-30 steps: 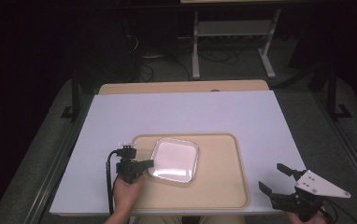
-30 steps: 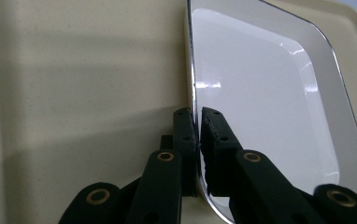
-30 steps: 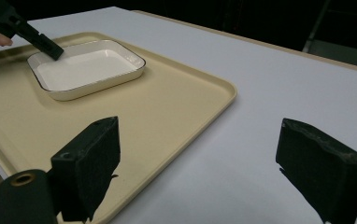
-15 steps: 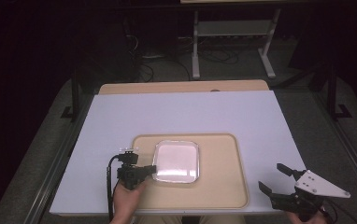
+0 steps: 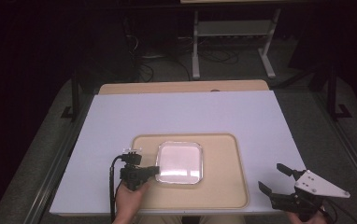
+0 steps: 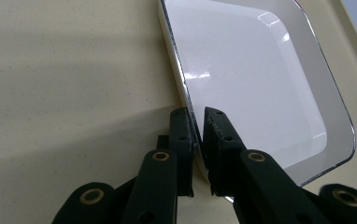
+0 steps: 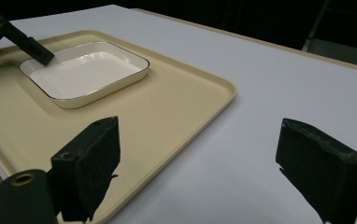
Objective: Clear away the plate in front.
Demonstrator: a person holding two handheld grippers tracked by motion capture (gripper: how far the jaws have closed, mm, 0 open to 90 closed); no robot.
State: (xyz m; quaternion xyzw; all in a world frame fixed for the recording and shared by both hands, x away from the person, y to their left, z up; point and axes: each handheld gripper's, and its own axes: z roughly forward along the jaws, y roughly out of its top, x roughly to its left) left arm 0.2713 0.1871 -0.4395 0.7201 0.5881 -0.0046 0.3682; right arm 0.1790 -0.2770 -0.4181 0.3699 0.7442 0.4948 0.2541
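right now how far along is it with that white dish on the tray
Done: the white dish sits flat inside the beige tray. In hand: the left gripper has its jaws around the dish's rim, which fills nearly all the narrow gap between them; they have just eased open slightly. Left: any lift or shift of the dish. The right gripper waits open off the tray, holding nothing.

A white square dish [image 5: 181, 162] with rounded corners lies on a beige tray [image 5: 223, 186], which rests on a white sheet covering the table [image 5: 181, 112]. The left gripper [image 5: 154, 171] reaches in from the lower left, its jaws set close together at the dish's left rim. The left hand [image 5: 129, 201] grips it from below. The right gripper [image 5: 274, 179] sits well apart at the table's lower right corner, jaws spread wide with nothing between them, a grey three-cornered plate [image 5: 320, 185] on top.
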